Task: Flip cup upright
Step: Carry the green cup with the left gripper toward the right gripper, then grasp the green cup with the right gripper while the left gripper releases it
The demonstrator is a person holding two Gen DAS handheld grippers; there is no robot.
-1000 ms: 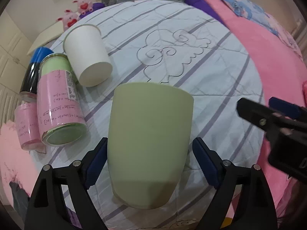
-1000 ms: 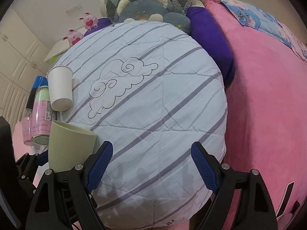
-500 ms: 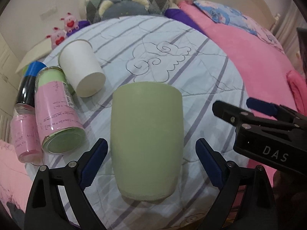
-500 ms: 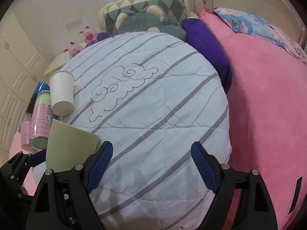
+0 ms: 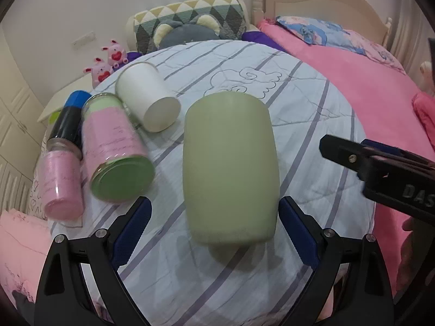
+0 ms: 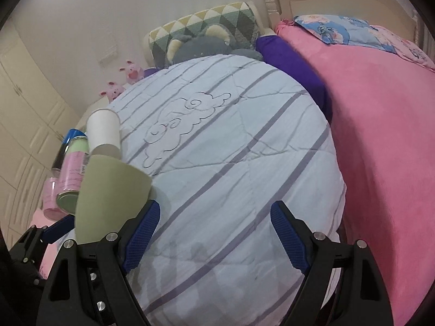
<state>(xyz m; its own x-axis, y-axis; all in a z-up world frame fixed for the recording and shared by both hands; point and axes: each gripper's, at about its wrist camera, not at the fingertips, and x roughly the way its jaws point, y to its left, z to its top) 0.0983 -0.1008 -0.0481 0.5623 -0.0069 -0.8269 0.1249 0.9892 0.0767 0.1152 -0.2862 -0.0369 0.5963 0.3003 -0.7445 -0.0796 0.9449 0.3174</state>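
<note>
A pale green cup (image 5: 229, 168) stands upside down on the striped light-blue quilt (image 5: 312, 114), closed bottom up. My left gripper (image 5: 214, 222) is open with a blue pad on each side of the cup, not touching it. The cup also shows in the right wrist view (image 6: 108, 198) at the lower left. My right gripper (image 6: 214, 236) is open and empty over the quilt (image 6: 231, 149), to the right of the cup. The right gripper also shows in the left wrist view (image 5: 380, 171).
A white paper cup (image 5: 146, 96) lies on its side behind the green cup. A pink-labelled jar with a green lid (image 5: 117, 149), a pink bottle (image 5: 61, 179) and a blue-capped dark bottle (image 5: 69, 119) lie at the left. A pink blanket (image 6: 386, 135) covers the right side.
My left gripper has drawn back and tilted up, so the cup looks farther away and more of the room shows. The right gripper has shifted a little. The cup has stayed put.
</note>
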